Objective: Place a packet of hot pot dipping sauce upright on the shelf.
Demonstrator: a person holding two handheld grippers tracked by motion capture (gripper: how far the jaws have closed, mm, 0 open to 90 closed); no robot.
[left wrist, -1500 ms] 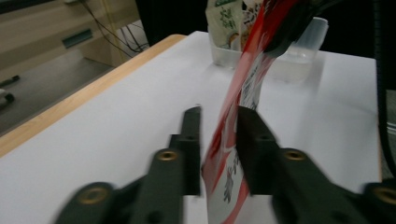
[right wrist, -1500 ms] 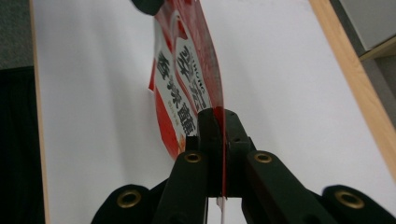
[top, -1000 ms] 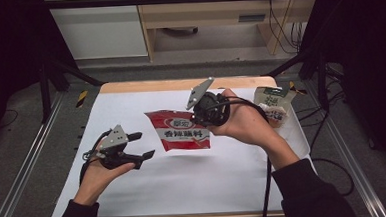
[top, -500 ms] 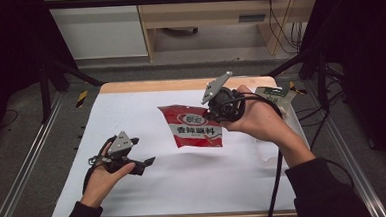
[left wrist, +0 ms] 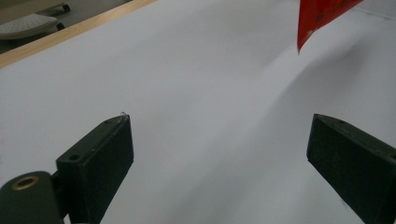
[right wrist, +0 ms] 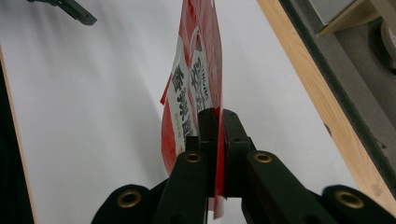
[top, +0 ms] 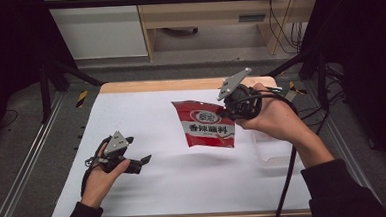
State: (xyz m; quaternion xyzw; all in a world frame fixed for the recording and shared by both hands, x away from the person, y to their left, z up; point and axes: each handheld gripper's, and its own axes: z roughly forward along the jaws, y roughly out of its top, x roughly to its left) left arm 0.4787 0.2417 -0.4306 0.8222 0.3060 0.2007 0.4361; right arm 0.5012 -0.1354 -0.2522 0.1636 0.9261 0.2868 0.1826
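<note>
A red seasoning packet (top: 206,124) with a white label hangs in the air over the middle of the white table, pinched at its right edge by my right gripper (top: 230,114). In the right gripper view the packet (right wrist: 198,70) stands edge-on between the two black jaws, which are shut on it (right wrist: 217,122). My left gripper (top: 142,161) rests low over the near left of the table, open, with nothing between its fingers (left wrist: 98,156). A corner of the packet (left wrist: 322,16) shows at the top right of the left gripper view.
A clear plastic container (top: 270,147) sits on the table under my right forearm. The white sheet (top: 146,116) covers a wooden table (top: 179,84) whose far edge shows. A metal frame and cables surround the table.
My right gripper has carried the packet to the right and lifted it off the table. My left gripper has drawn back toward the near left edge.
</note>
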